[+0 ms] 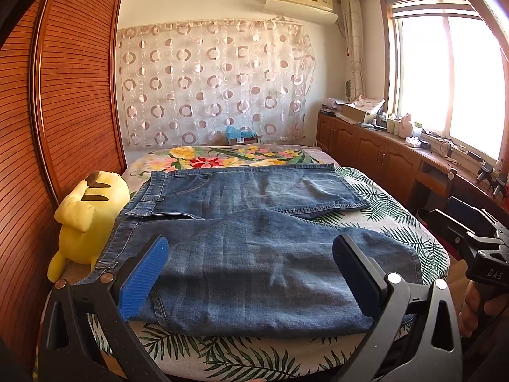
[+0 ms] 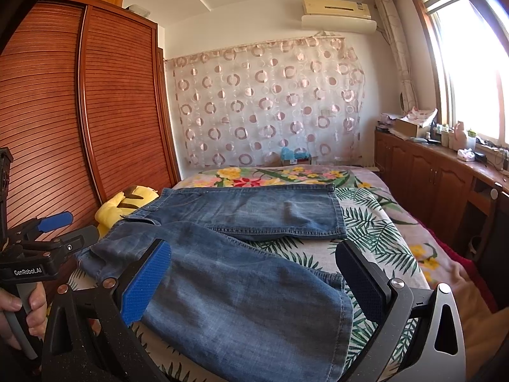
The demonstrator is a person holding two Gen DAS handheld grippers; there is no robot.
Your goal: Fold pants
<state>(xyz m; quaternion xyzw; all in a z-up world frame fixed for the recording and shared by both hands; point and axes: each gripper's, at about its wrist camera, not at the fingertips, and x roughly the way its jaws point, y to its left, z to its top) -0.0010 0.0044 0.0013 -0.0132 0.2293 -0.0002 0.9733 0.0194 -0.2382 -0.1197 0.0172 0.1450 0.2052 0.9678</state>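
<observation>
The pants [image 1: 254, 254] are faded blue denim with lighter worn patches. The bed cover [image 1: 397, 219] is white with green palm leaves, and farther back shows yellow, pink and red flowers. The plush toy [image 1: 86, 219] is bright yellow with dark brown stripes. The curtain [image 1: 213, 82] is sheer white with pinkish-brown rings and dots. The wardrobe [image 1: 73, 89] is reddish-brown slatted wood. Both grippers are black; the left gripper [image 1: 251, 273] and right gripper [image 2: 254, 280] carry ribbed blue pads.
</observation>
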